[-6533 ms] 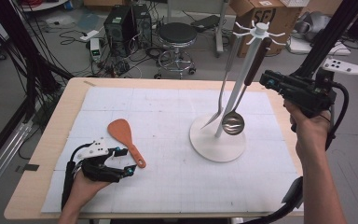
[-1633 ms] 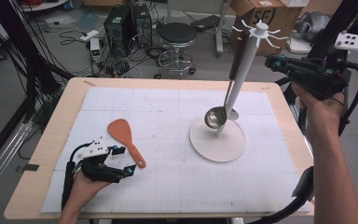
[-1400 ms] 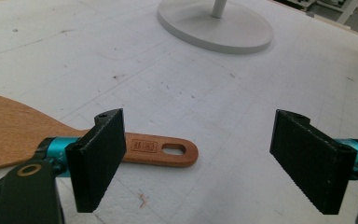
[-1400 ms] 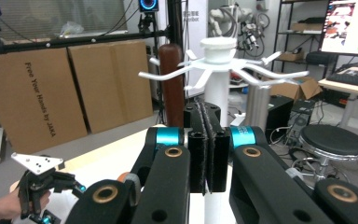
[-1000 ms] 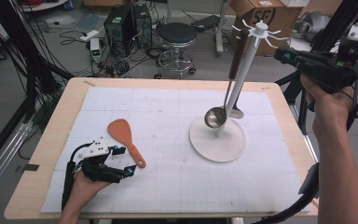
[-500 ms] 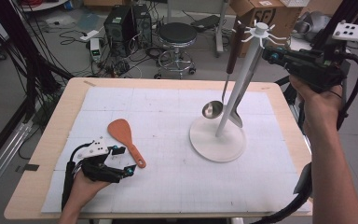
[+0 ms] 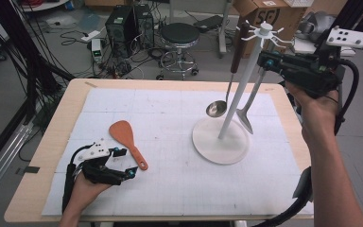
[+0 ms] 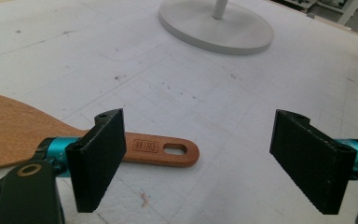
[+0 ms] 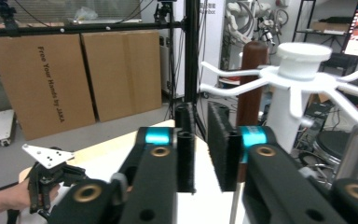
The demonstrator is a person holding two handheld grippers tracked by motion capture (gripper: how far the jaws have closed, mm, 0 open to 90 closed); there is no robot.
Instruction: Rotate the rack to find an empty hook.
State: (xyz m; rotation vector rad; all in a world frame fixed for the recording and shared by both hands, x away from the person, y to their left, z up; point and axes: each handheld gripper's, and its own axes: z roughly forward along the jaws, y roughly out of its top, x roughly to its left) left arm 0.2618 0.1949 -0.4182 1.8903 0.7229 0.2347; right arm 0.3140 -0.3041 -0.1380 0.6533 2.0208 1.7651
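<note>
Spatula on the mat, ladle on the rack

Jaws of the left gripper (image 8: 200, 163) stand wide apart and hold nothing. It rests low on the white mat (image 7: 170, 184), held in the person's left hand (image 7: 82, 189). Just past its left jaw lies the orange spatula (image 8: 51, 130). The spatula lies flat on the mat. In the left gripper view its long side runs across, from one jaw toward the other. Its handle end, with a small hole, points into the gap between the jaws, and its wide blade is out past the left jaw. The jaws do not touch it. Farther ahead of this gripper is the round white base (image 8: 216, 25) of the rack.

Up high at the far right side, the right hand (image 7: 319, 106) holds the right gripper (image 9: 199, 149) near the top of the white rack (image 7: 246, 78). Its jaws have just been opening. Now there is only a narrow gap between them, and nothing is in the gap. Just beyond the jaws are the white hooks at the top of the rack and the dark brown handle of the ladle (image 7: 227, 75). The ladle hangs from a hook. Its long side runs up and down, handle at the top, and its shiny bowl points down above the base. A metal turner (image 7: 251, 101) hangs on the other side of the pole, below the right gripper, with its flat end down near the base.
</note>
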